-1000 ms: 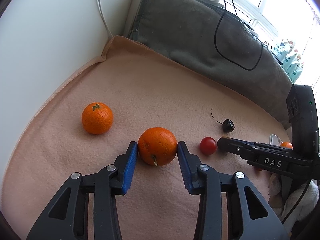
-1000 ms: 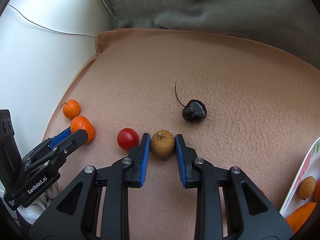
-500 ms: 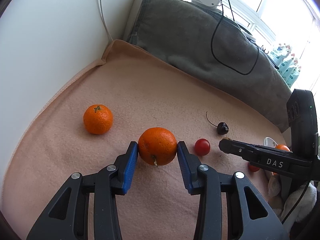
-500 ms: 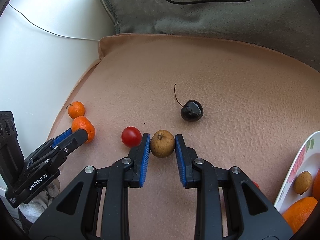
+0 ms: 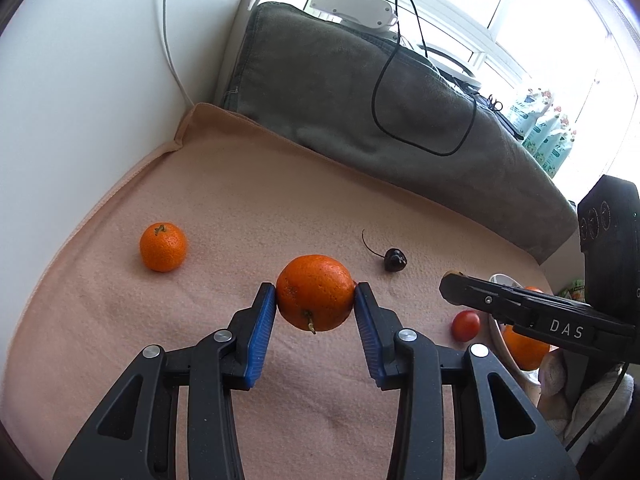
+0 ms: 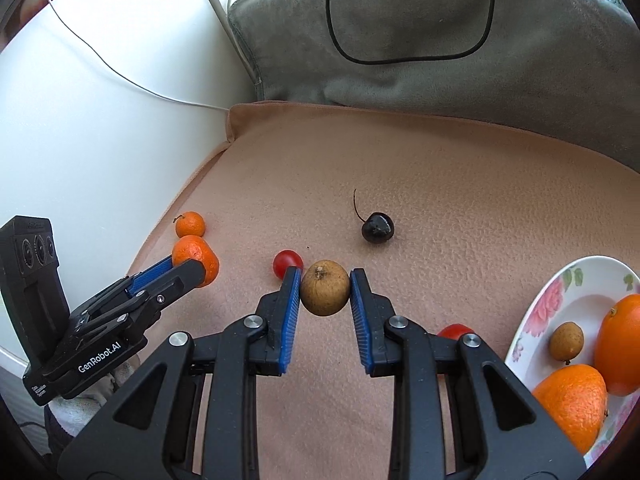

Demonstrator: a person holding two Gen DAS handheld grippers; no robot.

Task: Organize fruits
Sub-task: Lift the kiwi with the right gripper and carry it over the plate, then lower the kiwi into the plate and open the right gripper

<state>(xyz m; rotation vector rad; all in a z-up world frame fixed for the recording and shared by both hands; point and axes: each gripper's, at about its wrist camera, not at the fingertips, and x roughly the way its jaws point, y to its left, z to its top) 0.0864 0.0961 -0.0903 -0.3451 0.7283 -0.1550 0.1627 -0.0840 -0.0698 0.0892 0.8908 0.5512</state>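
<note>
Pink cloth (image 6: 460,168) covered the surface. Left tool (image 5: 315,306) pinched an orange (image 5: 315,292); right tool (image 6: 325,292) pinched a small brown fruit (image 6: 325,288). Beside them, the plate (image 6: 532,312) had some fruit. Farther off, a tomato (image 6: 287,263), cherry (image 6: 377,227) and small orange (image 5: 163,246) still waited.

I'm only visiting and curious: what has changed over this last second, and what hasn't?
Both grippers rose off the blanket with their fruit: the left gripper lifted its orange, the right gripper its small brown fruit, nearing the plate. Grips unchanged. The cherry, red tomato and loose mandarin stayed put.
</note>
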